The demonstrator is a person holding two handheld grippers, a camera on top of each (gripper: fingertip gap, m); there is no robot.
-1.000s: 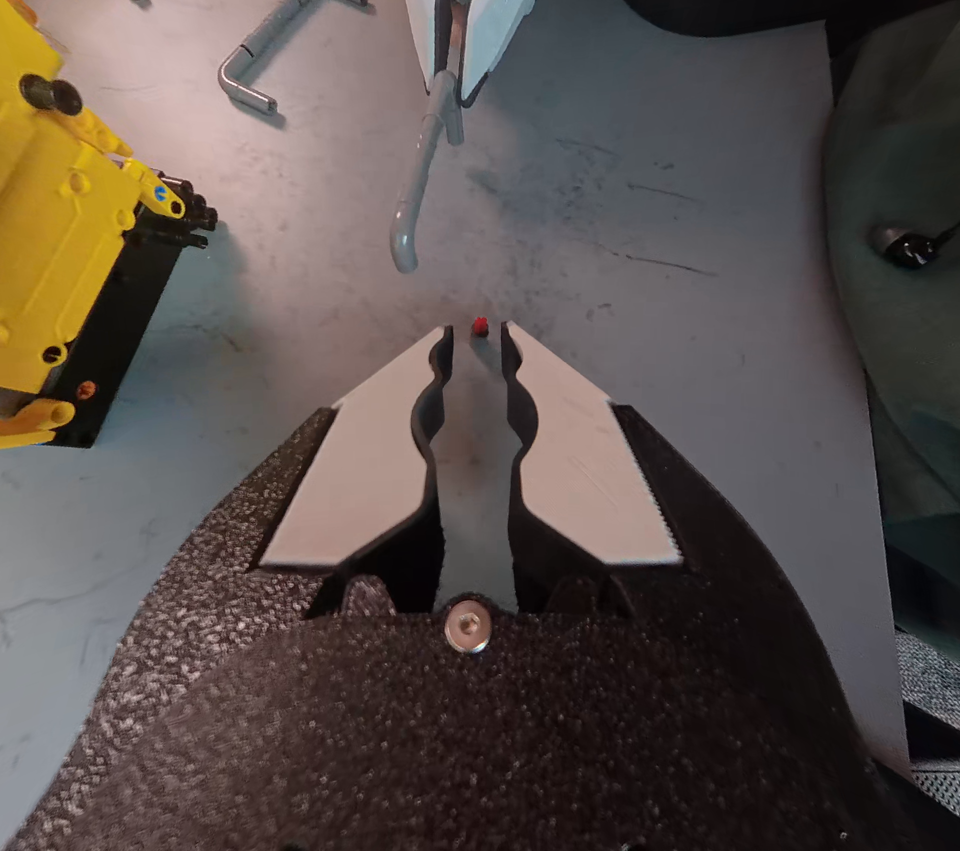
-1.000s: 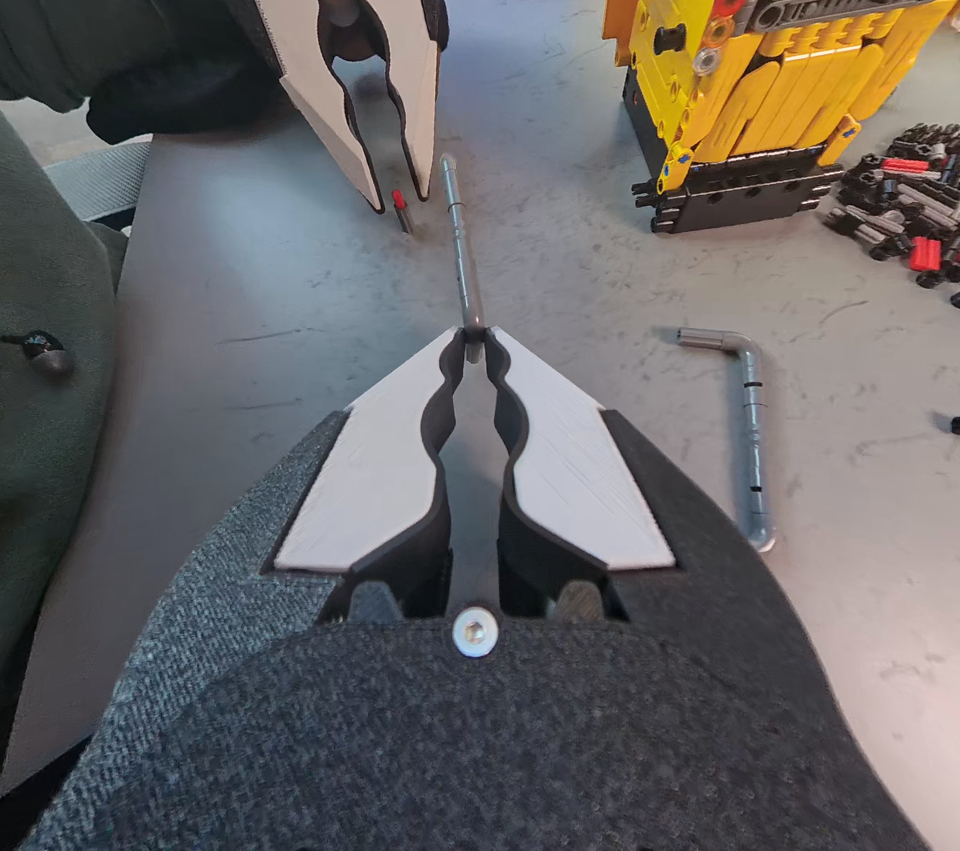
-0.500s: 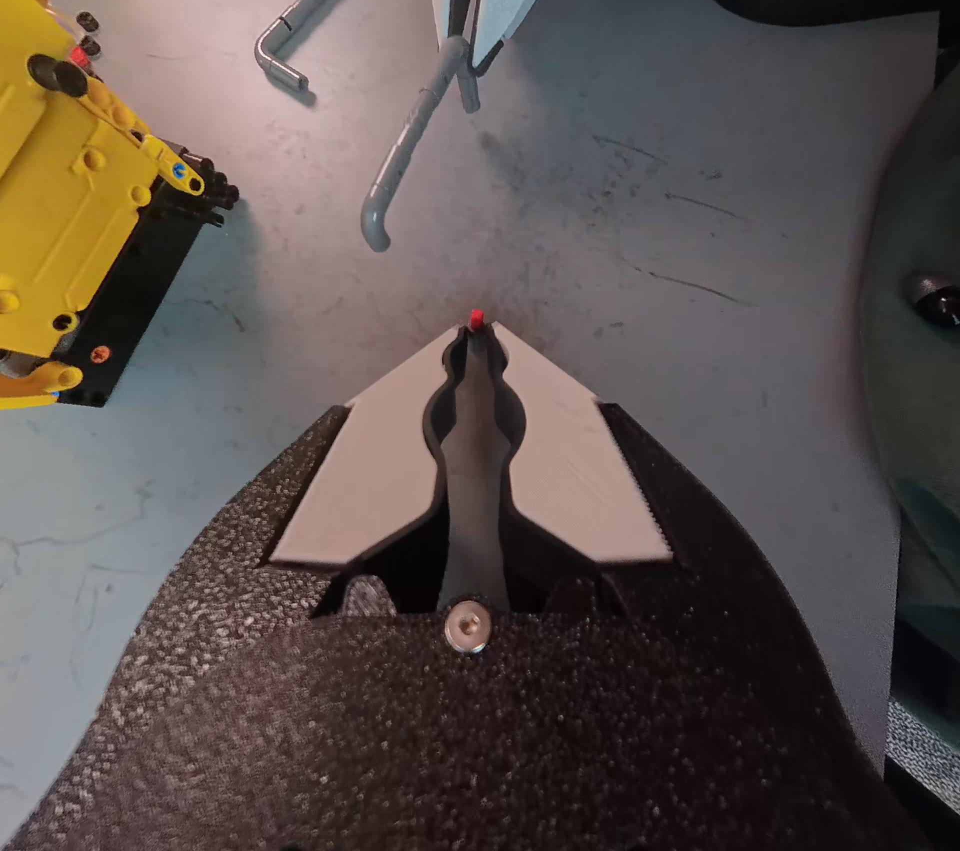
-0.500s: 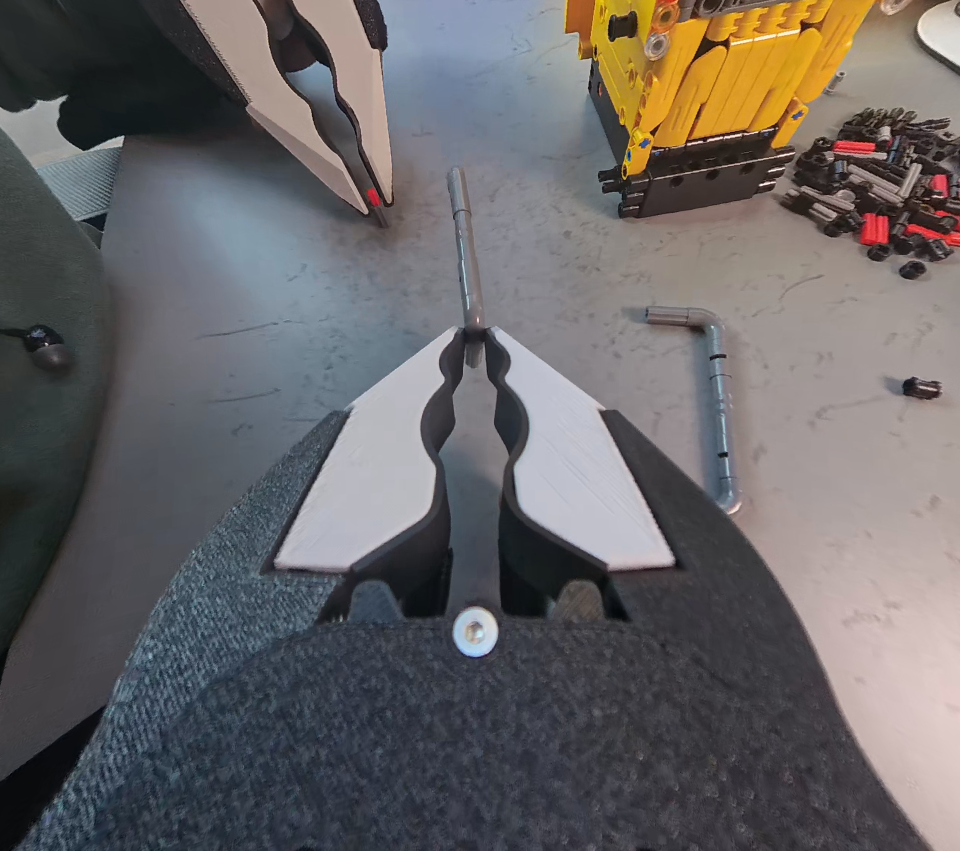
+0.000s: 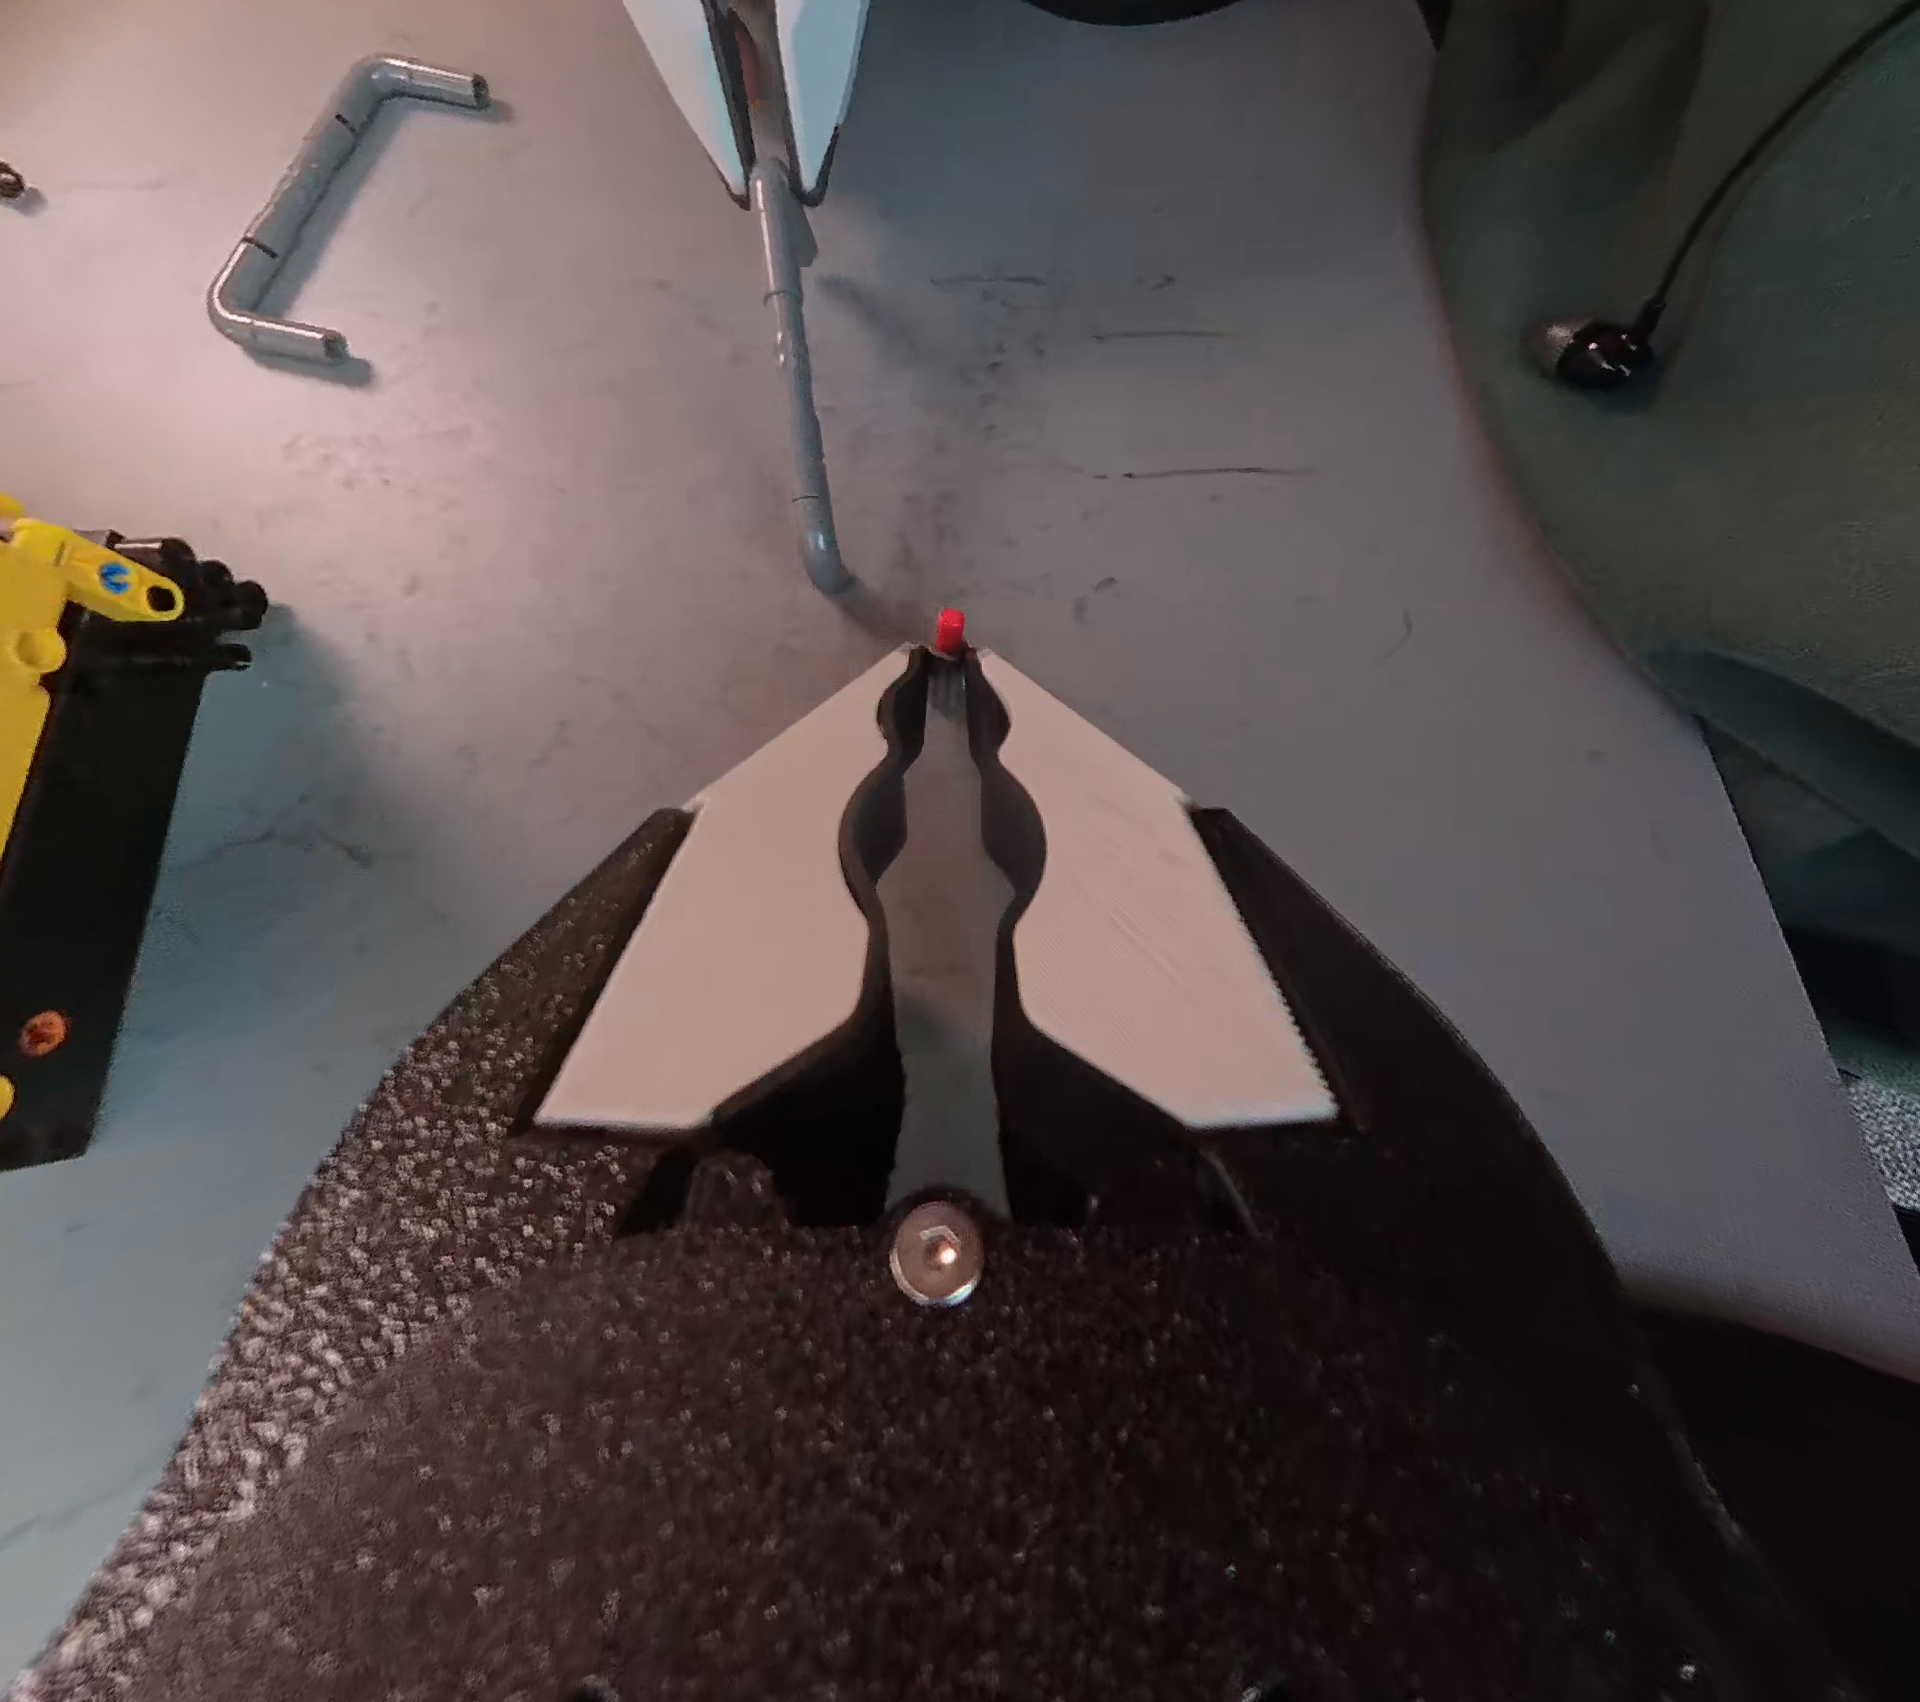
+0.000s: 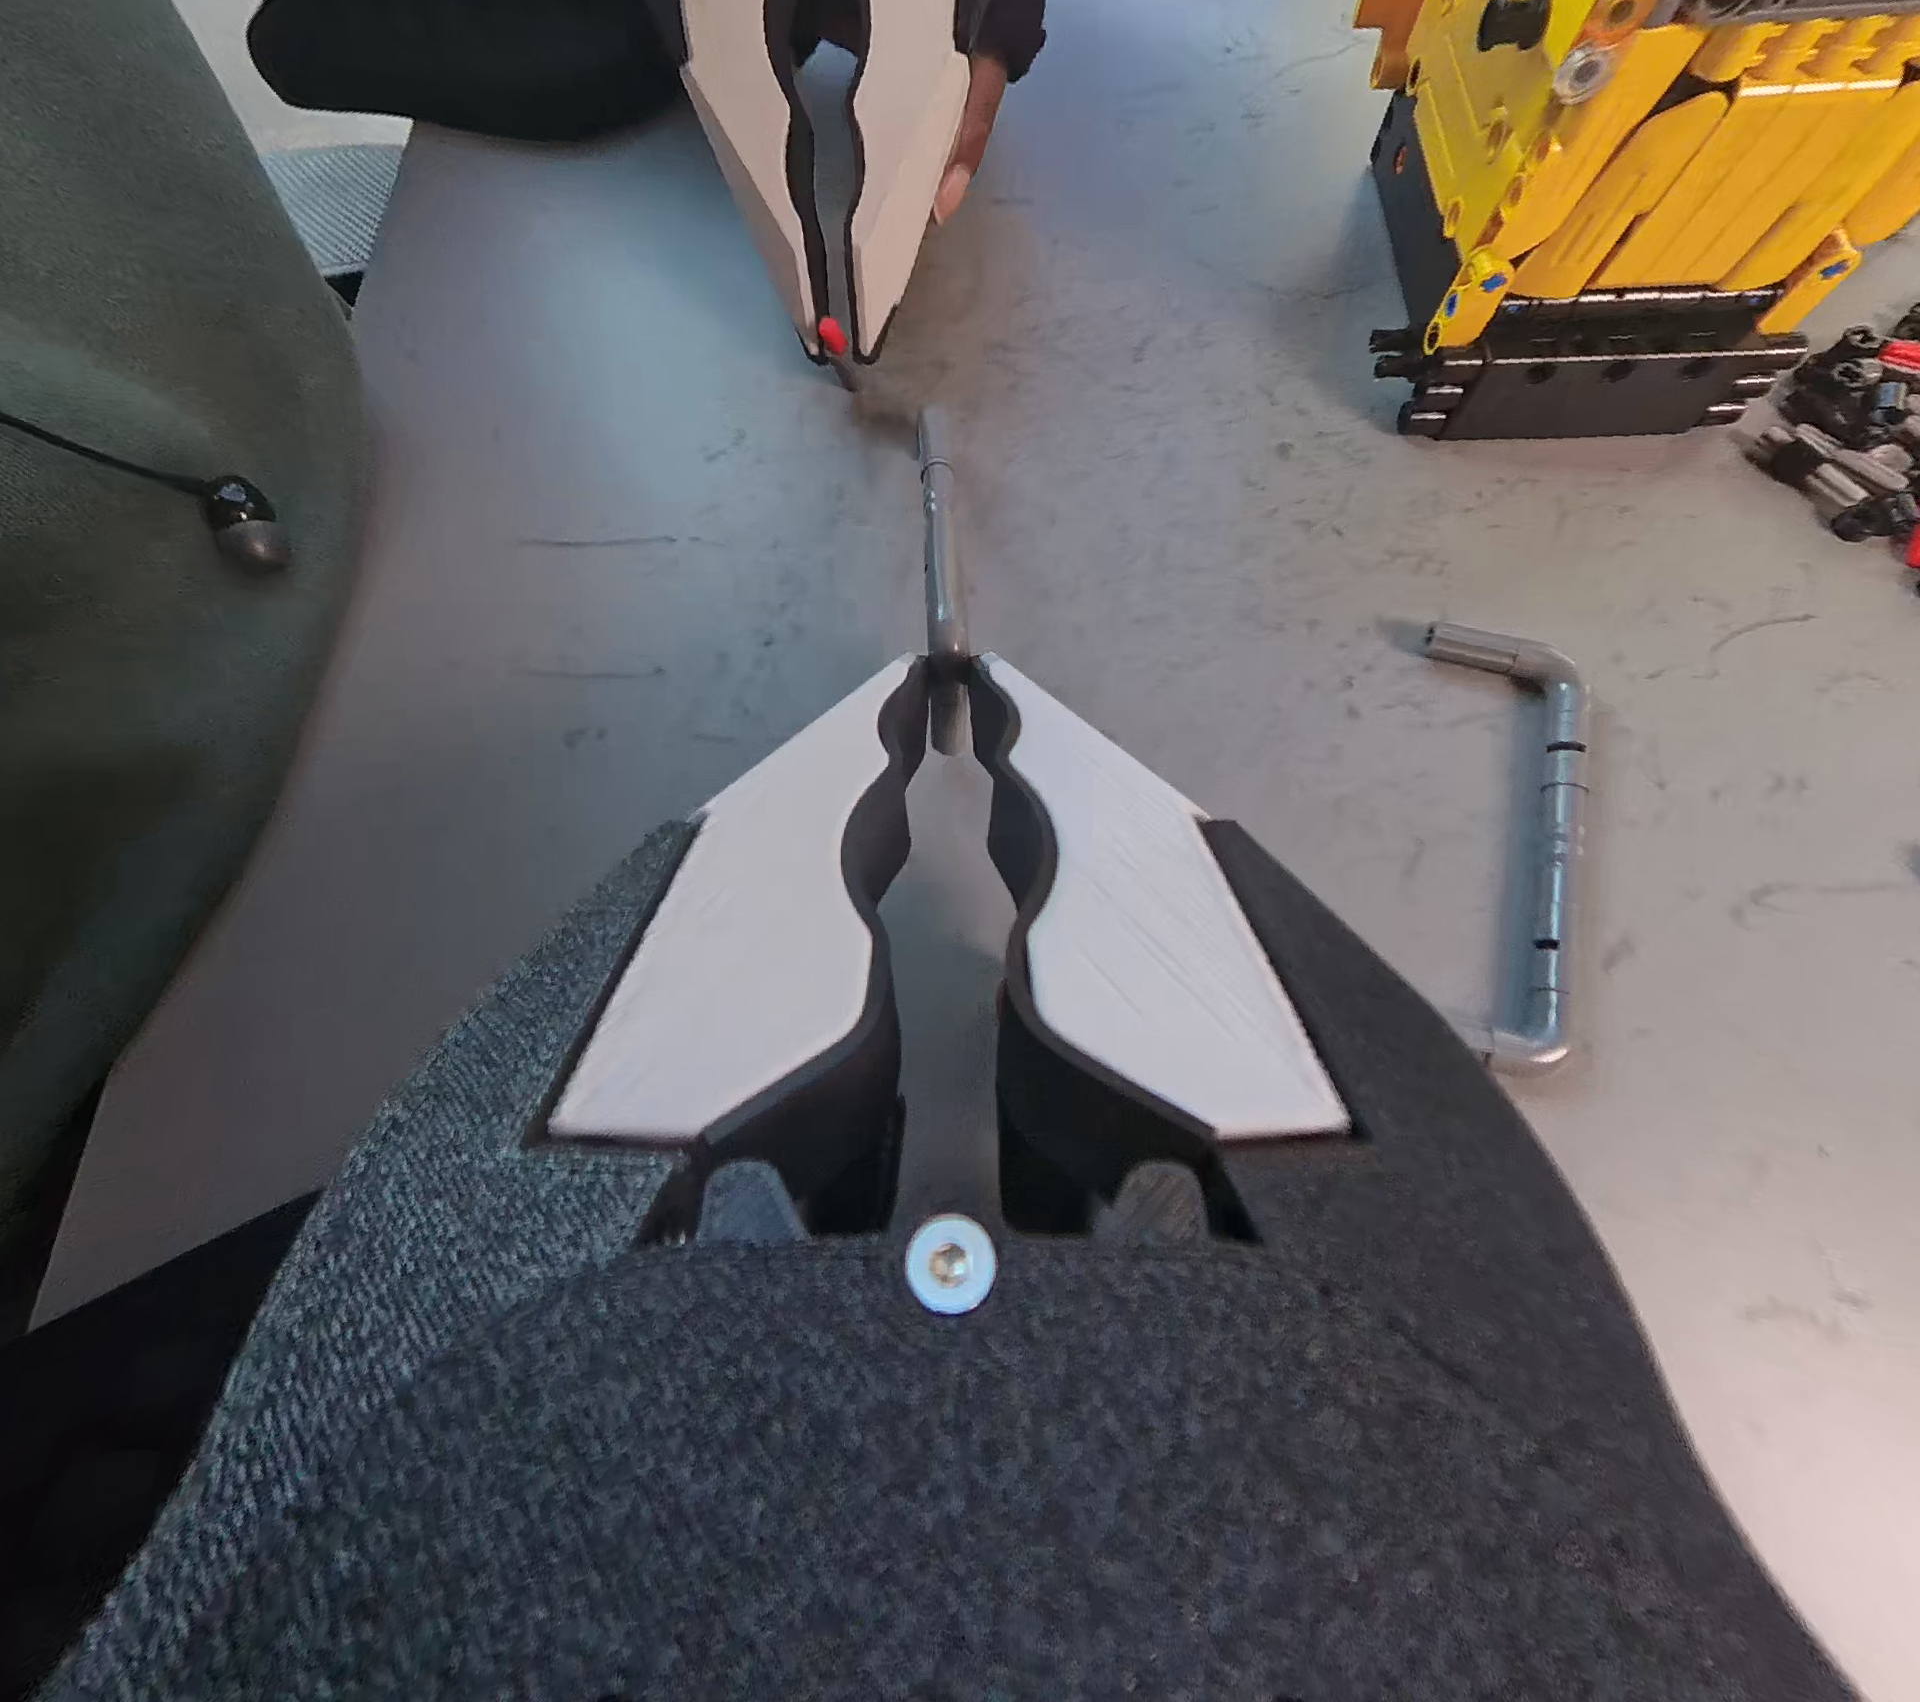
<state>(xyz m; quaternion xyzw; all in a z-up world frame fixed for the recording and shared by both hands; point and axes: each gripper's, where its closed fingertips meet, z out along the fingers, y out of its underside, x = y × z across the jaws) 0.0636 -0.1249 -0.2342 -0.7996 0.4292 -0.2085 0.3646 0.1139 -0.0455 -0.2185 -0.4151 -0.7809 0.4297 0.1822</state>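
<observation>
A red pin (image 5: 947,629) is pinched at the closed tip of the left tool (image 5: 943,665), frame centre, its end left exposed. A grey bent tube (image 6: 938,530) is clamped in the shut right tool (image 6: 948,665), free end aimed at the pin, just apart above the bench (image 6: 1195,530).

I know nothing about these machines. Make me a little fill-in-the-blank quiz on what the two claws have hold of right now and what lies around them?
1. The left claw is shut on a small pin whose tip is coloured ____.
2. The right claw is shut on a bent ____ rod.
3. A second bent rod lies flat on the ____.
4. The big block model is mostly ____ above a black base.

Missing words: red; grey; table; yellow
</observation>
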